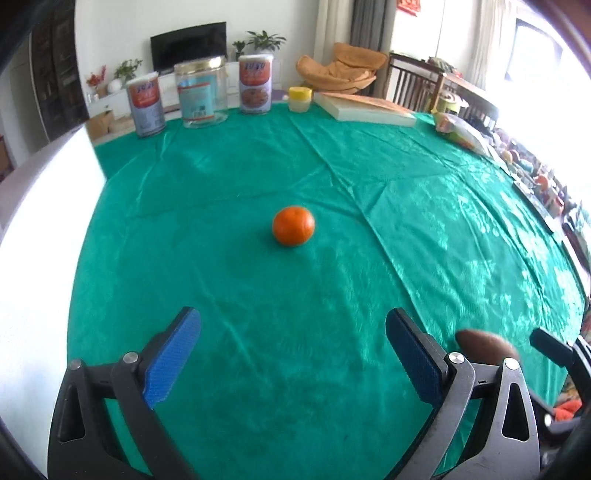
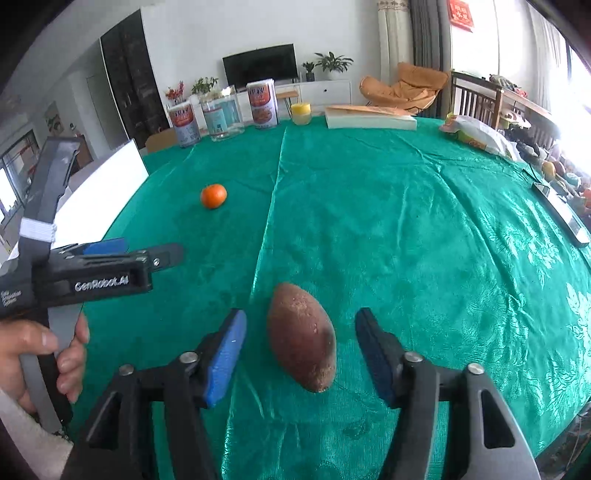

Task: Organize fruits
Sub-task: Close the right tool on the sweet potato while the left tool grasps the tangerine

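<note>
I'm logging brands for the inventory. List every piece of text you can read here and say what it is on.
"GenRobot.AI": on the side of the left claw.
Small white print at that claw's rear end: too small to read.
Labels on the two cans and the jar: blurred, unreadable.
Red sign on the wall: unreadable.

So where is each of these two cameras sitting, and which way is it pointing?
Left wrist view: sits on the left gripper, looking forward and down over the green satin tablecloth at the round orange tangerine; its own open jaws show.
Right wrist view: sits on the right gripper, looking down at the brown oval sweet potato lying between its open jaws, untouched; the left hand shows.
Shared: tangerine, sweet potato, tablecloth, two red-labelled cans at the far edge.
</note>
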Motion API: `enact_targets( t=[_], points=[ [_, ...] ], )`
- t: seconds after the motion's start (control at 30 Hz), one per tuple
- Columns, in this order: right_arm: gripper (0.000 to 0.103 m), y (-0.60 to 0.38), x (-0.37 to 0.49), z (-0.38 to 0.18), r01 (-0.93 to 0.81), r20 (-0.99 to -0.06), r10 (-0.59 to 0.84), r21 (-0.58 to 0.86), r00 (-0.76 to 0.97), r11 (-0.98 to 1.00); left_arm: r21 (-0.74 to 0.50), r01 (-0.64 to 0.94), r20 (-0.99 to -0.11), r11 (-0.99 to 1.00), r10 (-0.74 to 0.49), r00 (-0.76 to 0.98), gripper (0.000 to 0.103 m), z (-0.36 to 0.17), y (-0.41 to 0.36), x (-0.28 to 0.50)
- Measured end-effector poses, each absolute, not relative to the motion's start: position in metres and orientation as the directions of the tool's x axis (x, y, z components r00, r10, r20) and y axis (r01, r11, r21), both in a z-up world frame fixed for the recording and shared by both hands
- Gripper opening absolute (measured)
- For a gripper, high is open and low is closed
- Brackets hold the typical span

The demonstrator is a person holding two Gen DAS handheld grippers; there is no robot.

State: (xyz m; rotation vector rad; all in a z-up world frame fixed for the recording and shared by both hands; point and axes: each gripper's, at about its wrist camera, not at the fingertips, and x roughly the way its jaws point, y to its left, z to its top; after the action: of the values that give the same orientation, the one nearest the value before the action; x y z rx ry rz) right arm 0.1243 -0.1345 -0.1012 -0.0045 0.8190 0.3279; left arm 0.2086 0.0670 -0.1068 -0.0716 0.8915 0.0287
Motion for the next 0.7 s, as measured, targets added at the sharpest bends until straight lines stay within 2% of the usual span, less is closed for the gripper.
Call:
enact_targets(
  t=[0.17,0.23,0.27,0.3,0.37,0.4,0.53,0.7],
  points=[
    [0.077,-0.151,0.127,-0.1,-0.244,-0.699,0.315,0.203,0.642,0.948,-0.065,-0.107,-0.807,0.992,0.011,0.59,0.099,-0.124,0.077,0.265],
    [0.077,-0.158,0.128,-0.099,-0.226,-0.685,0.332,0.244,0.648,0.943,-0.03,-0.106,-0.807,0.994,0.038,0.59,0.091,-0.13,0.076,0.273],
    [0.077,-0.161,0.129,-0.099,-0.214,-0.683,0.335,0.259,0.649,0.942,-0.013,-0.096,-0.809,0.995,0.046,0.587,0.072,-0.132,0.074,0.276],
    [0.077,-0.164,0.131,-0.101,-0.203,-0.683,0.34,0.275,0.647,0.94,-0.002,-0.083,-0.815,0.997,0.046,0.577,0.057,-0.134,0.071,0.279],
    [0.077,-0.167,0.135,-0.104,-0.185,-0.687,0.347,0.301,0.638,0.936,0.007,-0.059,-0.814,0.998,0.04,0.58,0.045,-0.136,0.068,0.281],
    [0.077,-0.169,0.136,-0.105,-0.178,-0.689,0.349,0.31,0.635,0.934,0.017,-0.056,-0.807,0.998,0.047,0.589,0.031,-0.135,0.066,0.279],
    [0.077,-0.176,0.137,-0.105,-0.169,-0.67,0.378,0.357,0.639,0.919,-0.024,-0.074,-0.798,0.997,0.025,0.602,0.031,-0.128,0.069,0.257],
    [0.077,-0.205,0.135,-0.111,-0.116,-0.604,0.464,0.524,0.648,0.844,-0.079,-0.052,-0.822,0.996,-0.036,0.569,0.03,-0.121,0.068,0.192]
  ],
)
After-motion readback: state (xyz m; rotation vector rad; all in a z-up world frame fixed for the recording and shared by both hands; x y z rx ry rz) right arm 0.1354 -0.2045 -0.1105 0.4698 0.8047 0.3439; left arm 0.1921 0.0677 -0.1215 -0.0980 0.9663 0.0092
